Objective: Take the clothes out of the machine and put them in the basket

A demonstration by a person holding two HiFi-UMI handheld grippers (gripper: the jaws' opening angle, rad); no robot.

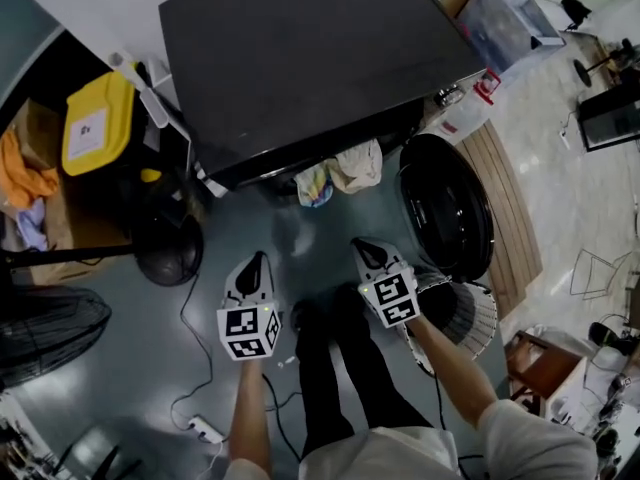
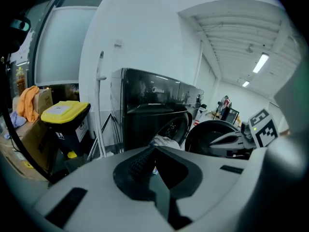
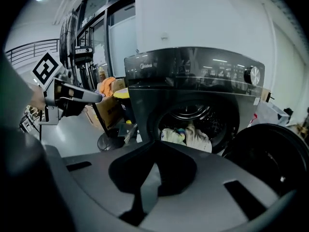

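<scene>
A black front-loading washing machine (image 1: 300, 58) stands ahead with its round door (image 1: 445, 208) swung open to the right. Pale clothes (image 1: 340, 173) spill from the drum mouth; they also show in the left gripper view as clothes (image 2: 165, 141) and in the right gripper view as clothes (image 3: 188, 135). Both grippers hang side by side in front of the drum, short of the clothes. My left gripper (image 1: 258, 261) is shut and empty, and so is my right gripper (image 1: 360, 246). A white ribbed basket (image 1: 470, 318) sits on the floor under my right arm, partly hidden.
A yellow-lidded bin (image 1: 95, 118) and a cardboard box holding an orange cloth (image 1: 25, 173) stand left of the machine. A round black fan base (image 1: 165, 248), a fan grille (image 1: 40, 333) and a power strip (image 1: 205, 430) with cable lie on the left floor.
</scene>
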